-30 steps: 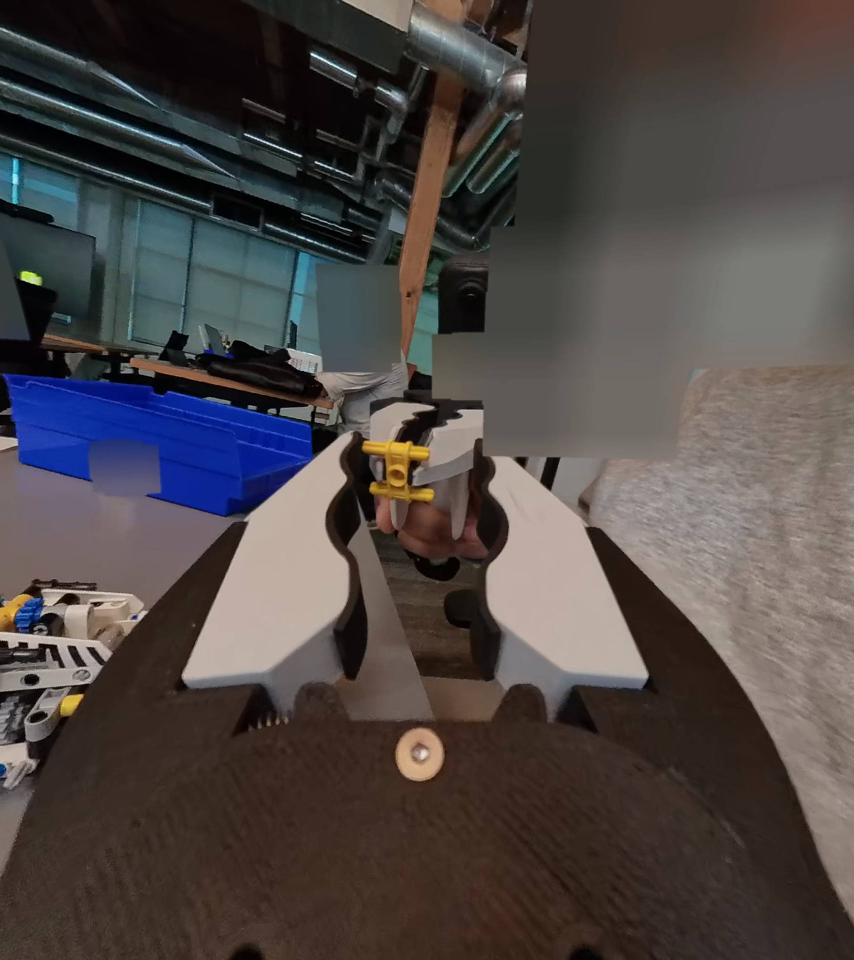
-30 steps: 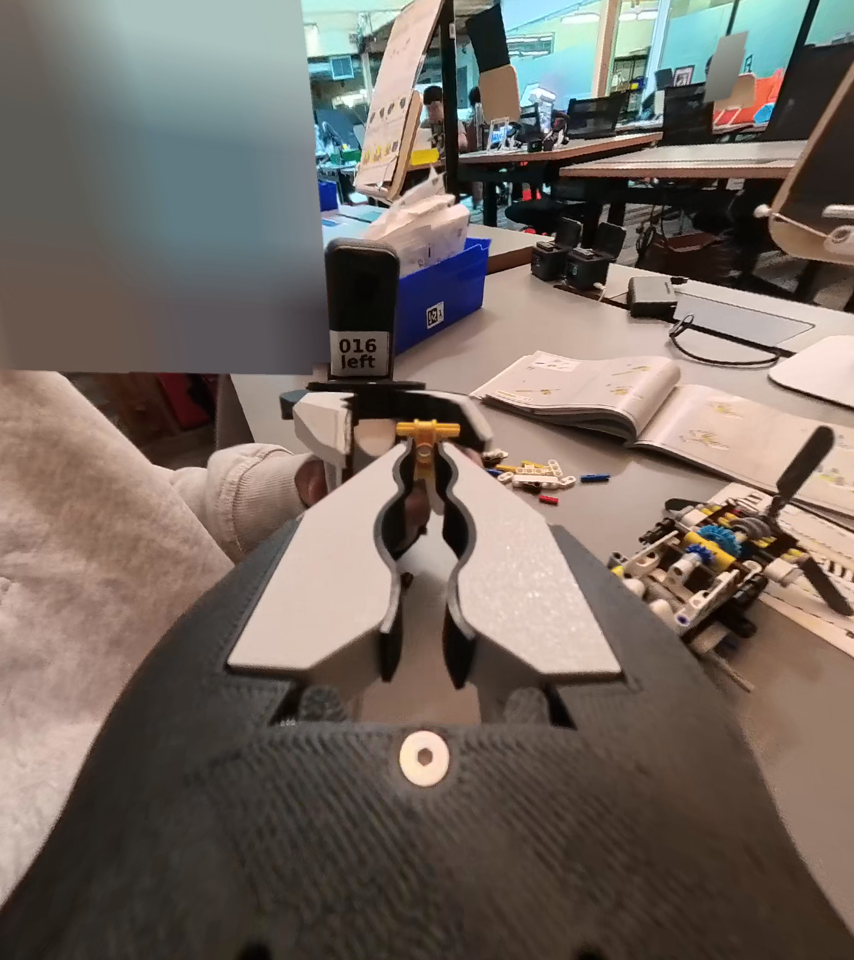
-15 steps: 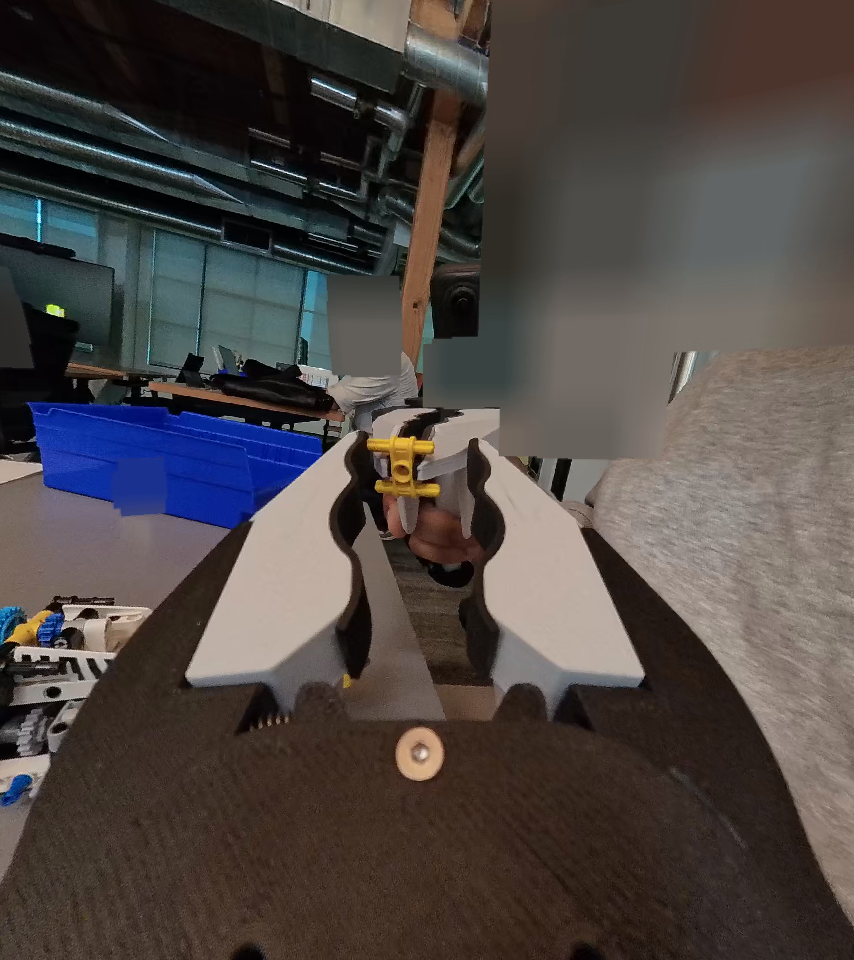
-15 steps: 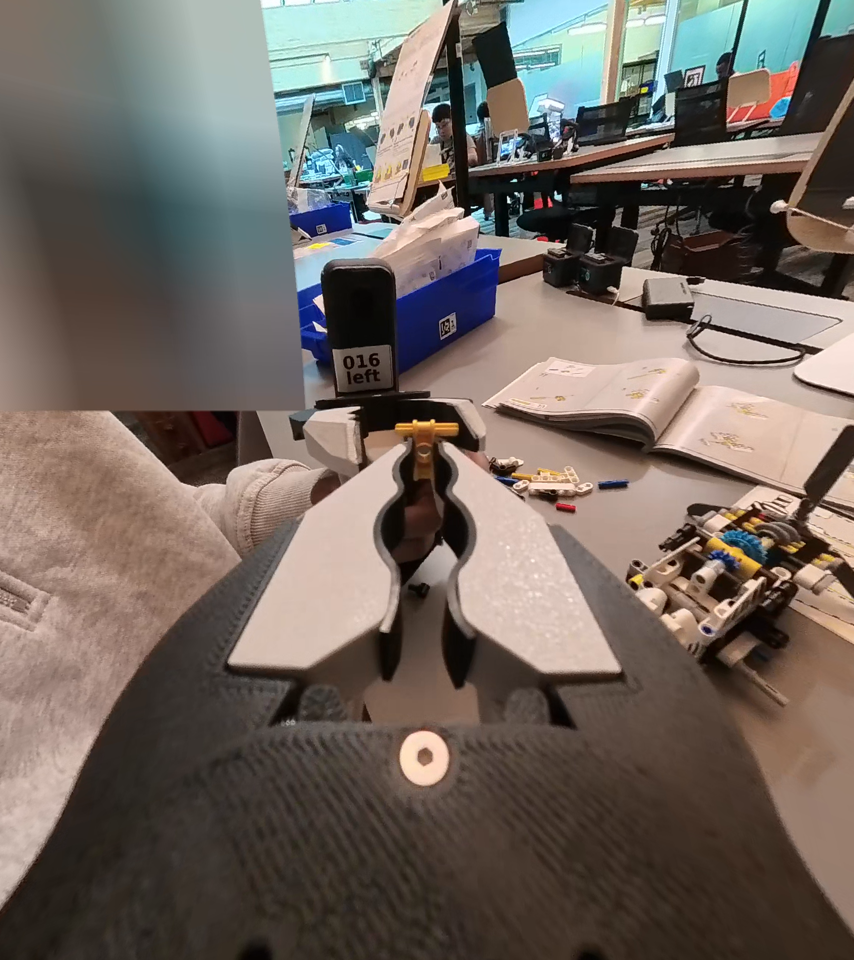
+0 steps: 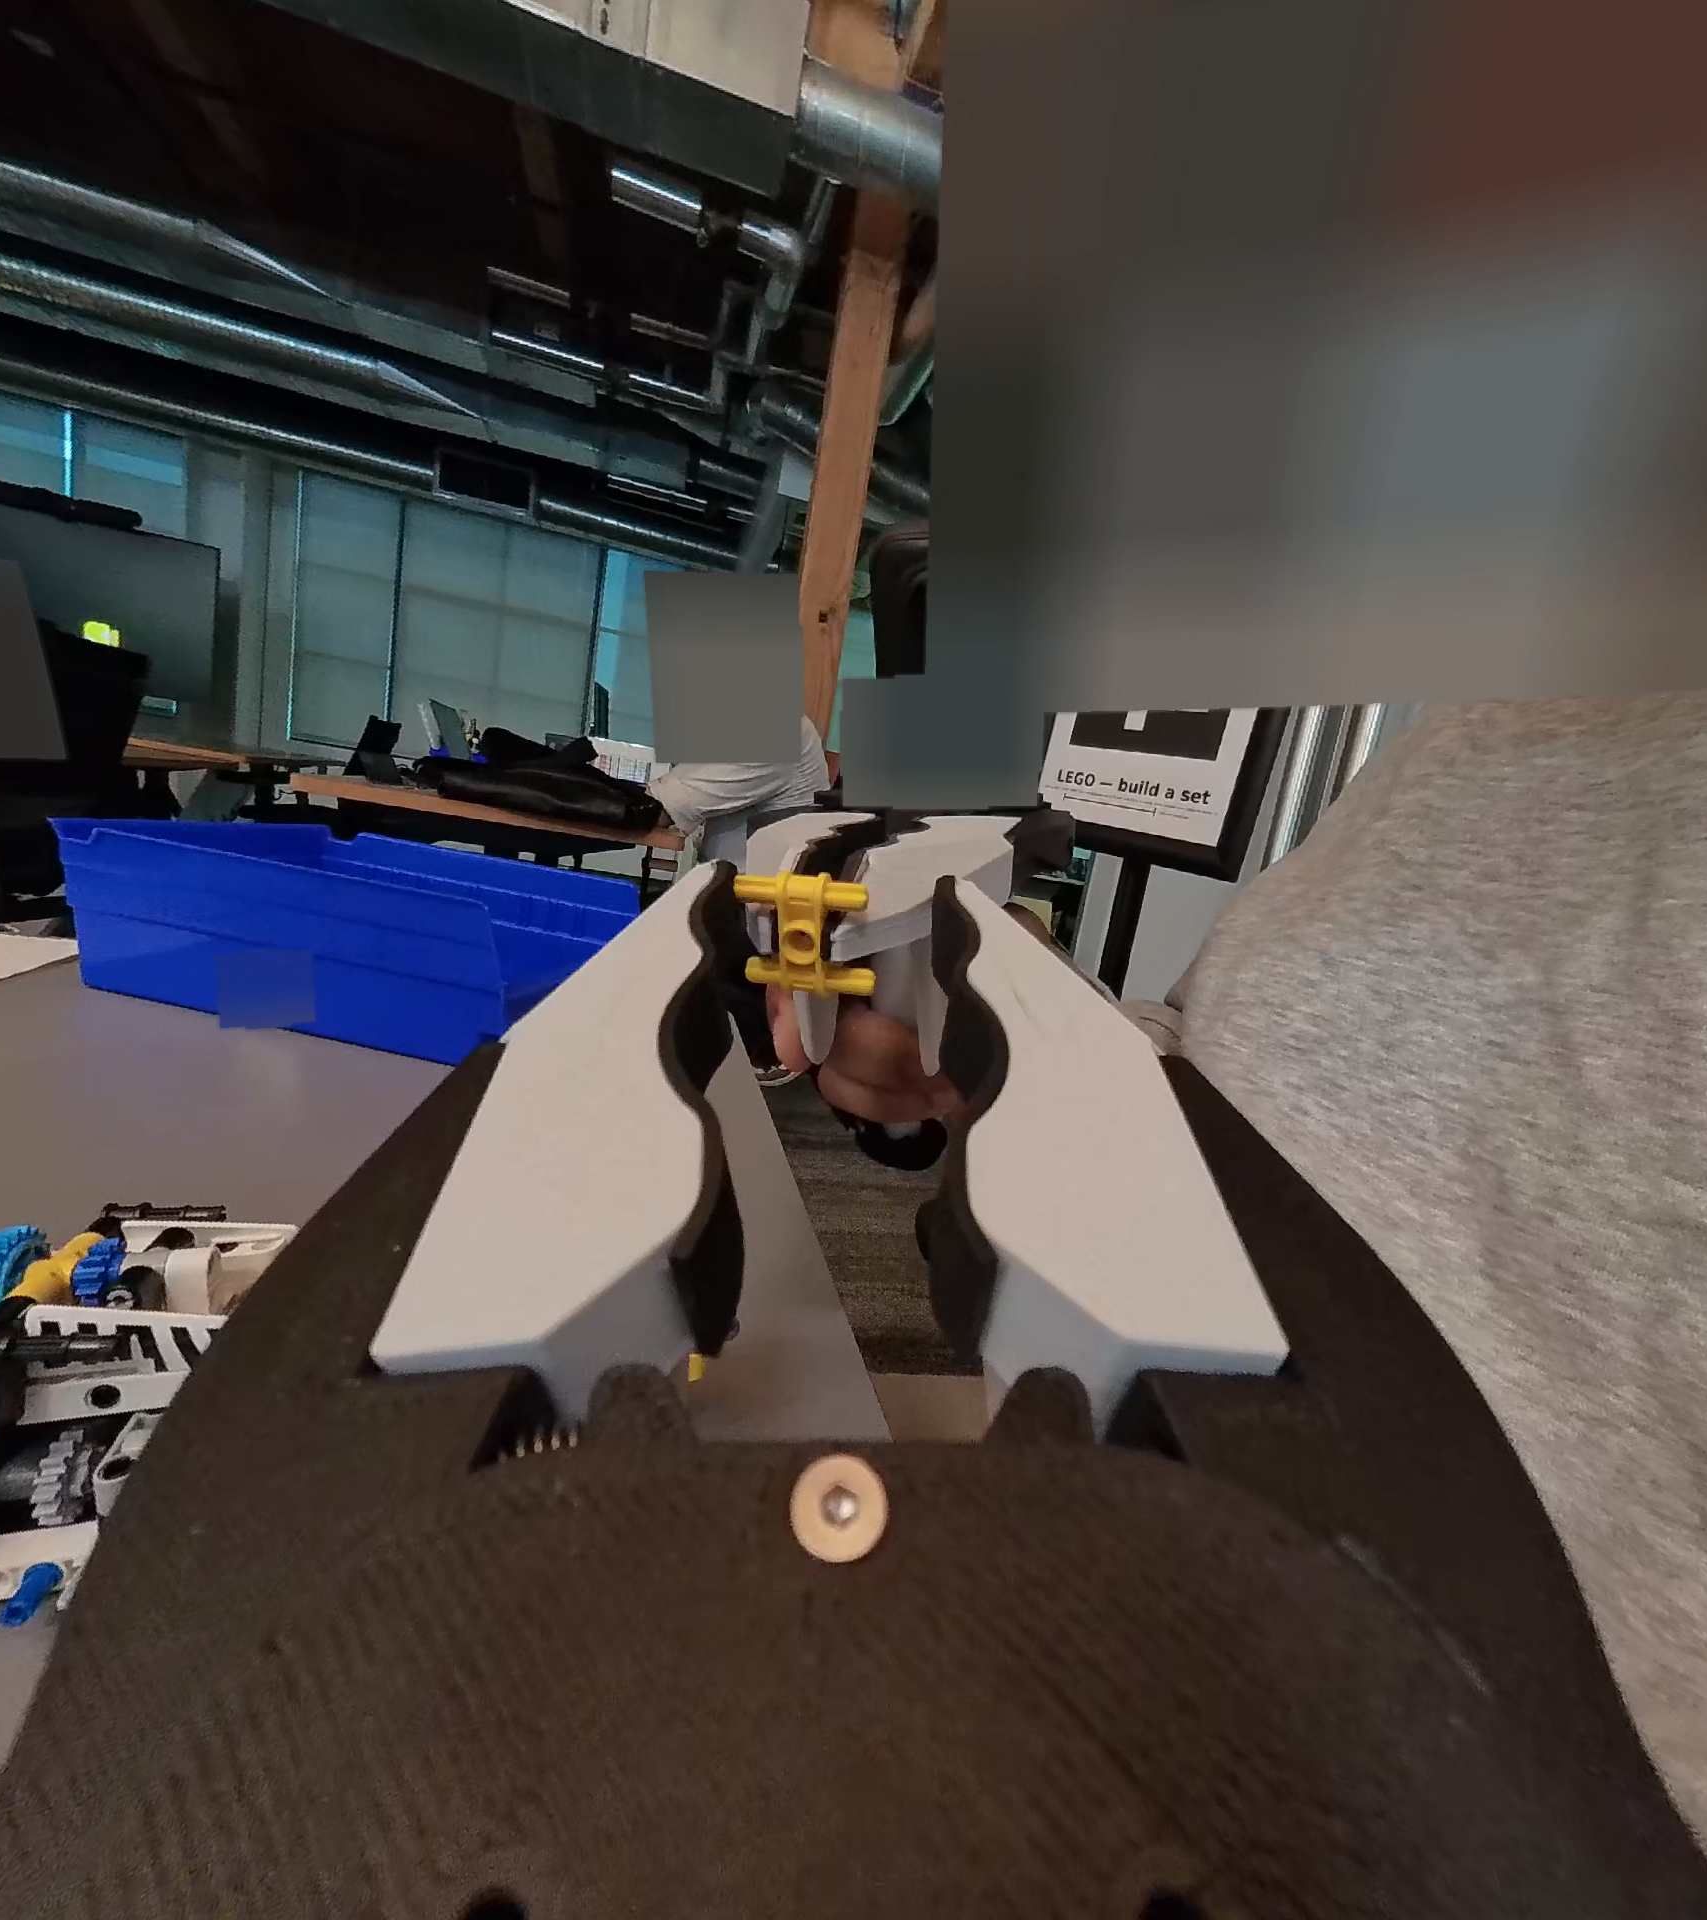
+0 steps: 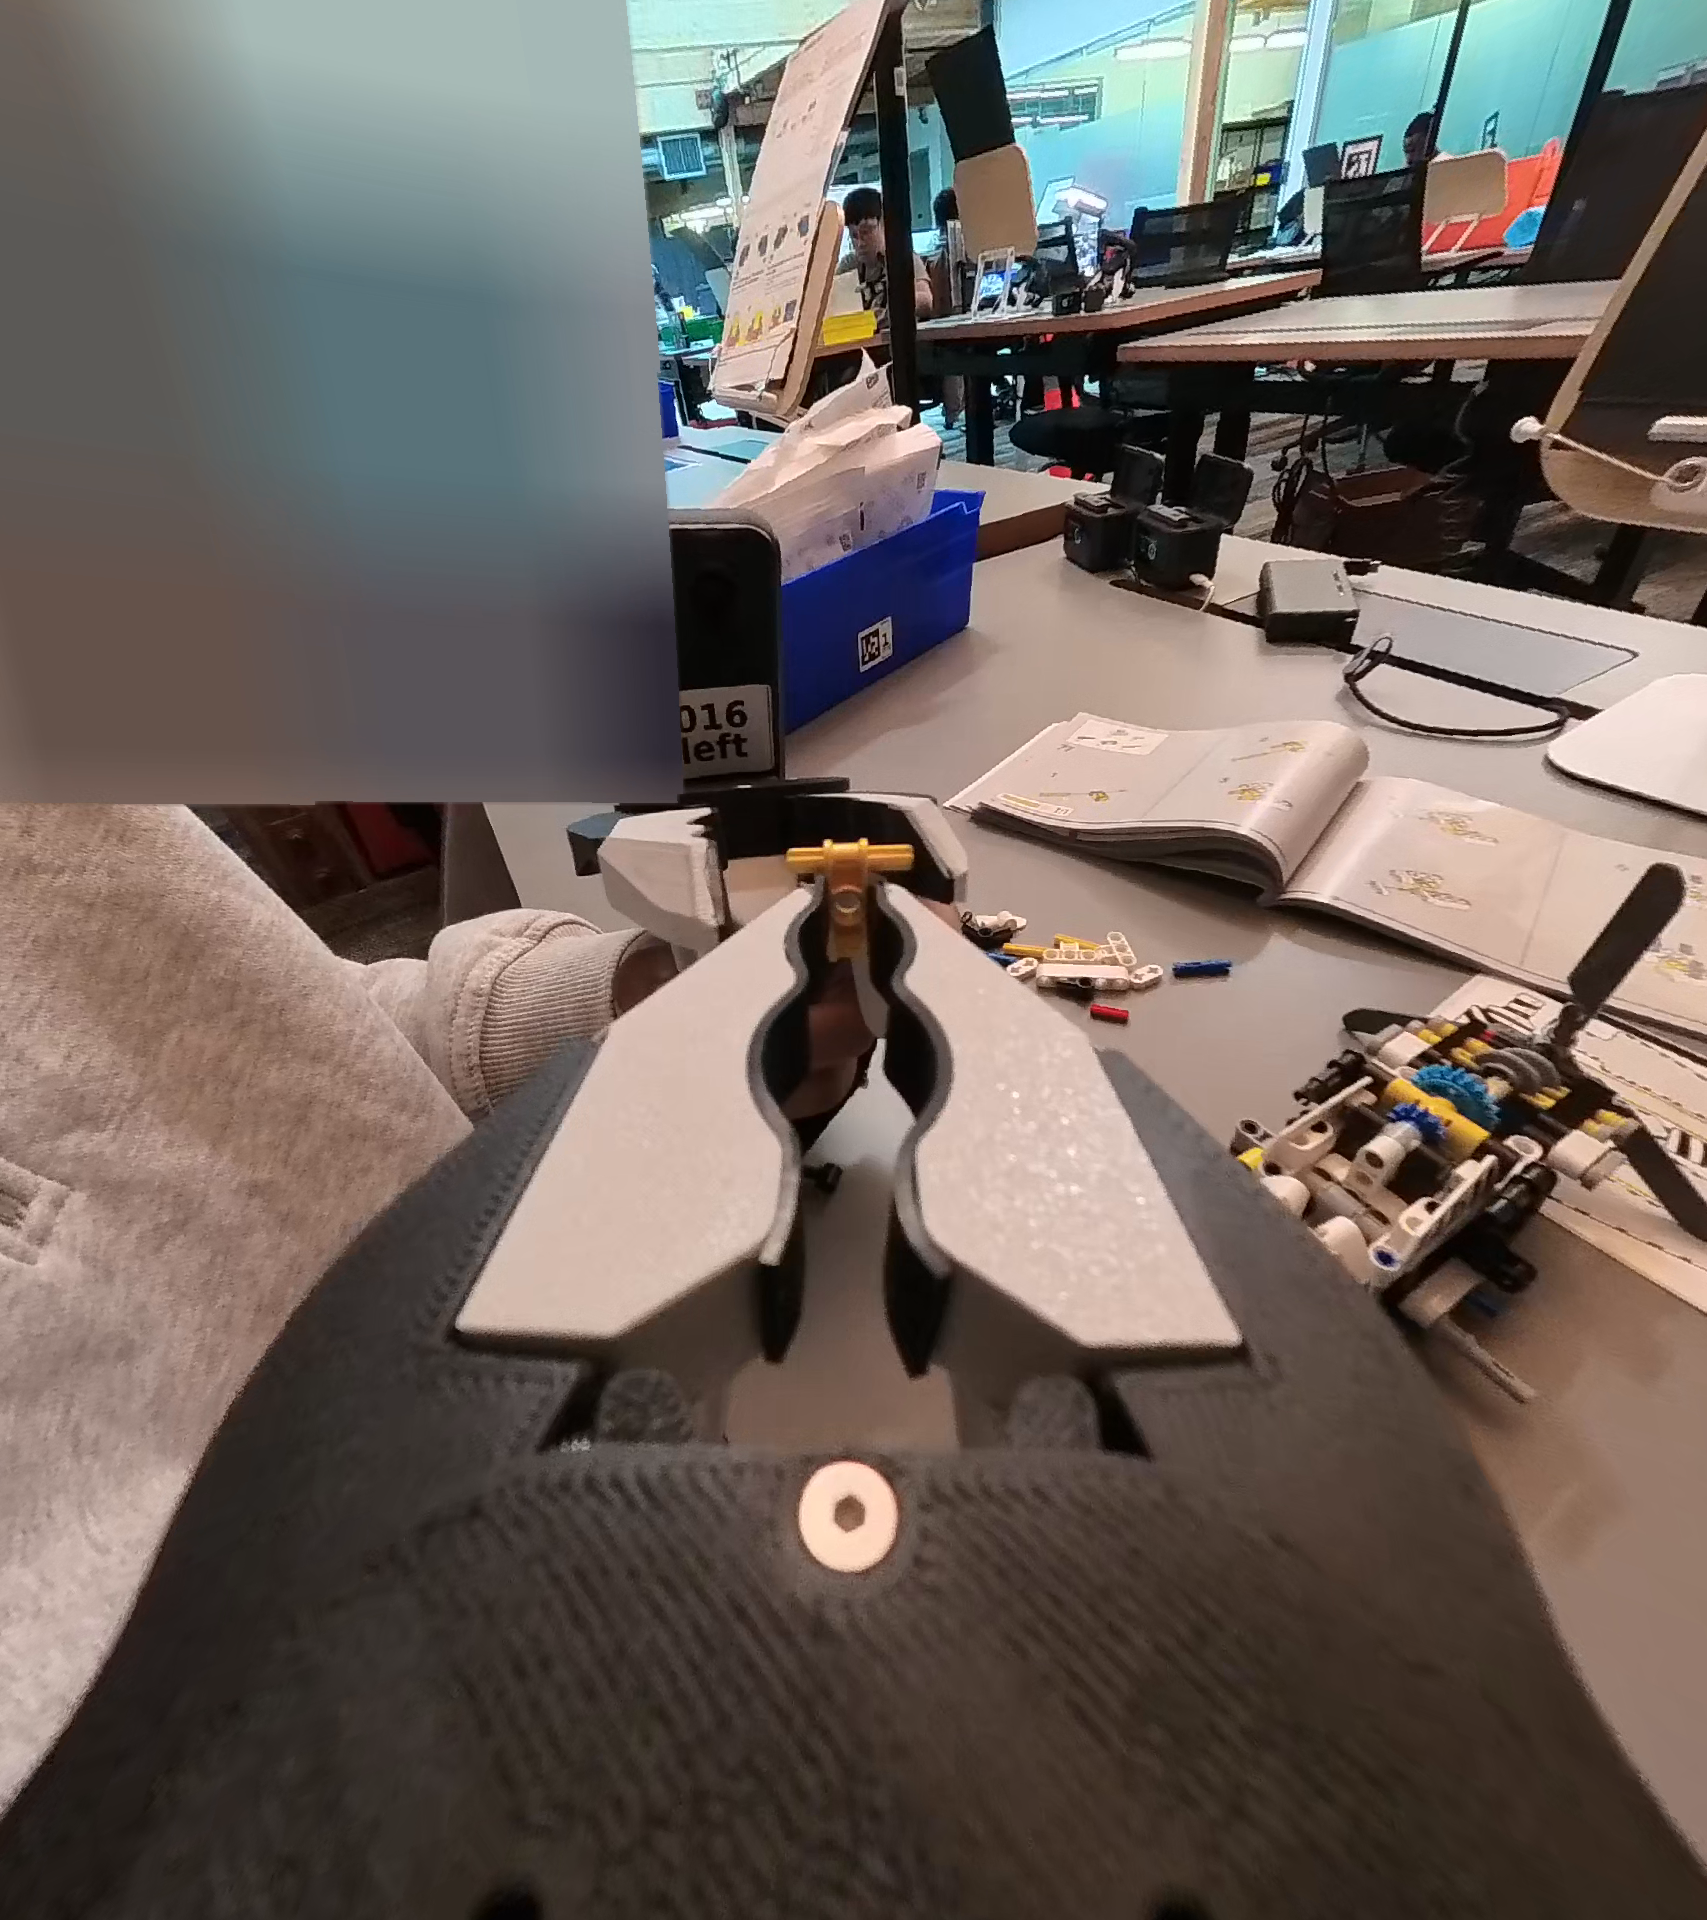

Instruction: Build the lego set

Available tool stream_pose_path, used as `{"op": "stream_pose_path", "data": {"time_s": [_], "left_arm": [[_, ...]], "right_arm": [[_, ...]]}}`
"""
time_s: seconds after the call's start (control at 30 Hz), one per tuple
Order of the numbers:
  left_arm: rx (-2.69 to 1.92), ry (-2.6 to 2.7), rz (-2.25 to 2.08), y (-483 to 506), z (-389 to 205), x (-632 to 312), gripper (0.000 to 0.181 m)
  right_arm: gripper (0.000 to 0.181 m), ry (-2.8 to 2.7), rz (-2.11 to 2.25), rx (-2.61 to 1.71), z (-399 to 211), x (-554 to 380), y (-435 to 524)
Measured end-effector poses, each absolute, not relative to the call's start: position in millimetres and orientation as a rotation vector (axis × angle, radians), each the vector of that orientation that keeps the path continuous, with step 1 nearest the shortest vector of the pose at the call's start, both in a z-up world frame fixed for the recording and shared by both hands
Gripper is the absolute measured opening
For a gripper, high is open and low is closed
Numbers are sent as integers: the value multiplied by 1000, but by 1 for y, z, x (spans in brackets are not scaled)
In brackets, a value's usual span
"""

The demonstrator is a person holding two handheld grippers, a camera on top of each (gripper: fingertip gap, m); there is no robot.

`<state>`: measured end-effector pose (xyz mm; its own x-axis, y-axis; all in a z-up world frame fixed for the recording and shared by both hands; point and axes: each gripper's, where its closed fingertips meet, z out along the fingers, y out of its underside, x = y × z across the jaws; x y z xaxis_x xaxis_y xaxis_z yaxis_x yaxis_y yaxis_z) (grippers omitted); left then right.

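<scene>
A: Change since earlier frame?
B: Both views have tilted; the part-built white, black and yellow lego model [image 6: 1431, 1153] sits lower right on the grey surface [image 6: 1088, 665].
A: Tongs?
B: Left tongs [image 5: 833, 904] apart, empty. Right tongs [image 6: 847, 894] clamped on small yellow cross-ended lego connector [image 6: 847, 878], raised between both.

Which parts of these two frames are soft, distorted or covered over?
Left wrist view: the yellow piece is sharp, the model at the left edge smears slightly, and wide-angle bending curves the ceiling pipes. Right wrist view: the booklet and the model are crisp, while the sleeve softens toward the edge. Both carry large mosaic patches.
</scene>
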<state>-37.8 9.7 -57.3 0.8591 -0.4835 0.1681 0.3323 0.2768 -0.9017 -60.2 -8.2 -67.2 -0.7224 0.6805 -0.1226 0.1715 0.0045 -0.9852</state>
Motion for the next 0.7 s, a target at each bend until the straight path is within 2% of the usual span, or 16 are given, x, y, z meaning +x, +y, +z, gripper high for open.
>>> {"op": "stream_pose_path", "data": {"time_s": [0.57,0.7], "left_arm": [[-1179,120,-563,13,-58,-40,36],[-1201,84,-606,16,-62,-44,40]], "right_arm": [[5,-1888,1769,-881,-68,-62,-6],[5,-1852,1639,-832,-66,-66,4]]}}
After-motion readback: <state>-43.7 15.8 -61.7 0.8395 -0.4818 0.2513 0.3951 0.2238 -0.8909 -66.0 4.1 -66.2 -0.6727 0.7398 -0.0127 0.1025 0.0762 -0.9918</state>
